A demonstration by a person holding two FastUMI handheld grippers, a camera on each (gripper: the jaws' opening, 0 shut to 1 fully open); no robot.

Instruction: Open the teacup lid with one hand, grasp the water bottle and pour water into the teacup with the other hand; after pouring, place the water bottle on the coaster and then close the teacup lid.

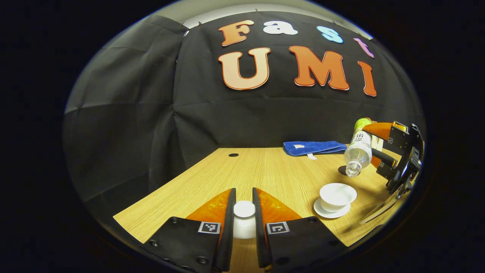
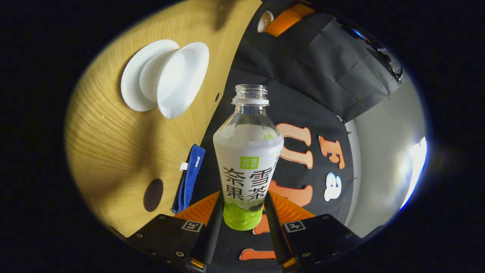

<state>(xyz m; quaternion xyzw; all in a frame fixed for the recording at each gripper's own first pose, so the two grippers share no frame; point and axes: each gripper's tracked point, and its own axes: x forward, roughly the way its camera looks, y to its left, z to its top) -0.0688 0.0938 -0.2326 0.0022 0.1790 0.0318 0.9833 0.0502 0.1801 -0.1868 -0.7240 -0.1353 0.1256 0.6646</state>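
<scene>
**Pour in hand: bottle tipped over cup, lid held off**

Left gripper (image 1: 243, 212) is clenched on the lid (image 1: 244, 209), held low over the bench (image 1: 265, 170), well to the side of the cup (image 1: 337, 194). Cup sits open on its saucer (image 1: 330, 212).

Right gripper (image 2: 242, 222) grasps the bottle (image 2: 248, 159) at its base, both fingers pressing on it. In the left gripper view the bottle is tipped mouth-down, mouth above the cup and a bit behind it, not touching.

To do it well, I'd say: bring the mouth over the bowl centre before tipping further, tilt slowly, keep the mouth close to the rim. Keep the lid parked away from the stream.

Hard to tell:
- No stream visible; can't say if water is flowing.
- Water level in bottle and cup unclear.
- Dark round disc (image 2: 153, 195) near the blue cloth (image 2: 189, 178) is probably the coaster; not certain.
- Right gripper partly cut off at the edge of the left gripper view.
</scene>
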